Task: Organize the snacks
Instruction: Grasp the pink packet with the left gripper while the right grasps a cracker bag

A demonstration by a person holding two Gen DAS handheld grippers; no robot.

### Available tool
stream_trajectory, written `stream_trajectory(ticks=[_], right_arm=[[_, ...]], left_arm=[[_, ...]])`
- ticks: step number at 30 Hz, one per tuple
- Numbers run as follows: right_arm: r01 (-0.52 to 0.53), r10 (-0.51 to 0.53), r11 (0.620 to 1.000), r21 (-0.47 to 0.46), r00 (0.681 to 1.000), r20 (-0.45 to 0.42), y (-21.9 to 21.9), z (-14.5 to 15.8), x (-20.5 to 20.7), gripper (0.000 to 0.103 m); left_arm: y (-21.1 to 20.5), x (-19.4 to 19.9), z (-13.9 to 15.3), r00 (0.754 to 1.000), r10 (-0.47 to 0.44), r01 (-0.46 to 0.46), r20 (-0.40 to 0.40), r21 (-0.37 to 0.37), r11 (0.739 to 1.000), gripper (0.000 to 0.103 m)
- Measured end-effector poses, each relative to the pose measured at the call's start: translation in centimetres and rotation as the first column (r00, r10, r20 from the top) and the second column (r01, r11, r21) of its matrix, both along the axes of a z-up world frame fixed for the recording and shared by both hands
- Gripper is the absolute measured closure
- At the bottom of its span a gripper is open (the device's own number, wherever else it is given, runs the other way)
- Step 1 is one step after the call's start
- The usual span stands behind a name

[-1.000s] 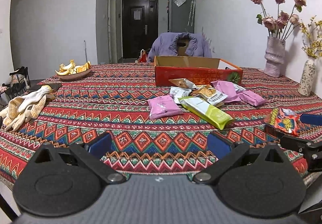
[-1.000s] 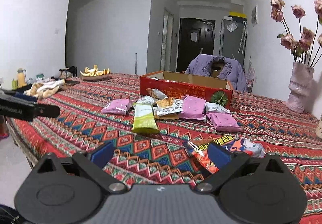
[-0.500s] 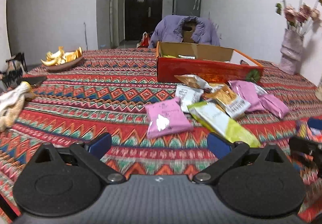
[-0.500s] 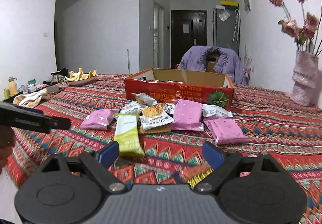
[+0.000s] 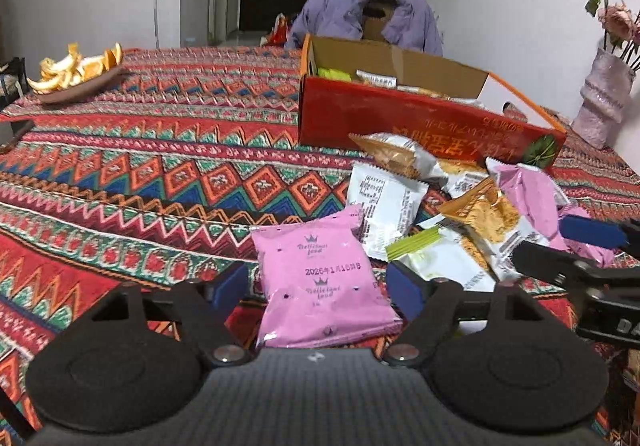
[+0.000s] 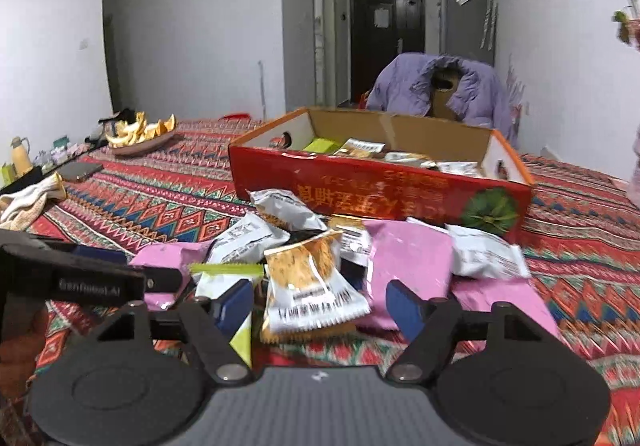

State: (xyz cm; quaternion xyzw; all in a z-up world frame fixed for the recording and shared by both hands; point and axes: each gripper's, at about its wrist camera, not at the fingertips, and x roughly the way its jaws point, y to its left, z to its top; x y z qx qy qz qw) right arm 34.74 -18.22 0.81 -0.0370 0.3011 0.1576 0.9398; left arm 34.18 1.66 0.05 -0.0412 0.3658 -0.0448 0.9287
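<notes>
You are lining up two picks at once. Your left gripper (image 5: 318, 286) is straddling the pink snack packet (image 5: 320, 286) at the bottom centre of the left wrist frame, jaws spread wide with a blue pad on each side of it and no grip yet. Your right gripper (image 6: 320, 306) is framing the orange cracker packet (image 6: 312, 286) at the lower middle of its frame, jaws equally wide, holding nothing.

The rest of the loose snacks are lying heaped just in front of the red cardboard box (image 6: 380, 189), which is sitting across the middle of the frame and already holding several packets.

Next, you are likely needing to lower each gripper until the pads bracket the wrapper's edges, then close gently, since these packets will probably slip or crumple.
</notes>
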Motion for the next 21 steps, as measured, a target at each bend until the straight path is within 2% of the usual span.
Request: stream_trajectory(ticks=[3,6,8,14,17,21], right_arm=[[-0.017,0.016,0.999,-0.031,0.999,-0.033,1.2,-0.8,1.9,0.035],[-0.005,0.005,1.0,-0.002,0.998,-0.064,1.3,-1.5,3.2,0.045],[-0.002,0.003,1.0,0.018,0.997,-0.081,1.2,-1.9,3.6,0.054],[0.0,0.002,1.0,0.031,0.997,-0.072,0.9,-1.6,3.3,0.056],[0.002,-0.002,1.0,0.016,0.999,-0.046,0.7,-0.6,2.3,0.056],[-0.002,0.002,1.0,0.008,1.0,-0.006,0.3,1.3,-0.1,0.056]], left_arm=[[0.1,0.7,-0.4,1.0,0.003,-0.003,-0.001,0.001,1.0,0.026],[0.1,1.0,-0.3,1.0,-0.001,0.001,0.006,-0.006,1.0,0.037],[-0.1,1.1,-0.3,1.0,-0.019,0.019,0.01,0.008,1.0,0.037],[0.4,0.6,0.1,0.999,-0.042,0.042,0.001,0.002,0.999,0.04],[0.4,-0.4,0.7,0.999,-0.041,0.04,0.02,0.026,0.999,0.04],[0.9,-2.6,2.4,0.998,-0.036,0.037,0.043,-0.008,0.999,0.04]])
